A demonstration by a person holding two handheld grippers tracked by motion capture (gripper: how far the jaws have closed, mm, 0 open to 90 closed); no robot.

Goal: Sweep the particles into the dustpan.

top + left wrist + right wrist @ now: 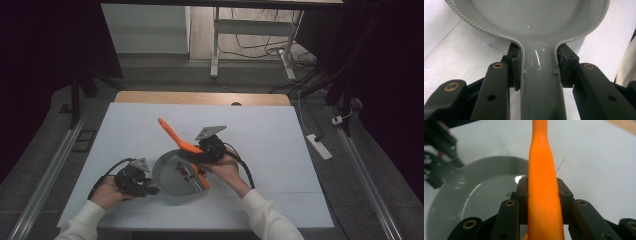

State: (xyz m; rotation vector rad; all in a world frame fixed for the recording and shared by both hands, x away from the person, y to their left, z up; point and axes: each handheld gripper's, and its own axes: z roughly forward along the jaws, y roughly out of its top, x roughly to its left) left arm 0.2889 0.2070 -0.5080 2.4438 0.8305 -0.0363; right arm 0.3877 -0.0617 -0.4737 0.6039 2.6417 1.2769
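Grey and shallow, the pan (172,175) sits on the white table (260,130), a little toward the person's side of its middle. Its short handle (541,82) points to the person's left, and the left gripper (150,189) has it clamped: in the left gripper view the two black jaws press against either side of the handle, just behind the spot where it widens into the bowl with its ribbed rim. The person's left hand (107,192) rests low near the table edge, a white sleeve (80,225) behind it.

Over the right part of the pan the right gripper (196,150) holds an orange spatula (172,134). Its jaws are closed narrowly on the handle, as the right gripper view shows, with the orange handle (542,192) running straight up between the pads. In the high view the long orange handle slants up and away to the left, clear of the table, while the other end of the tool (201,176) reaches down into the pan near its right rim. Some small dark and reddish bits (184,171) lie on the pan floor just beside that end; what they are I cannot tell. The right hand (225,167) wraps the gripper from below, with a black cable (246,170) looping off beside the wrist.
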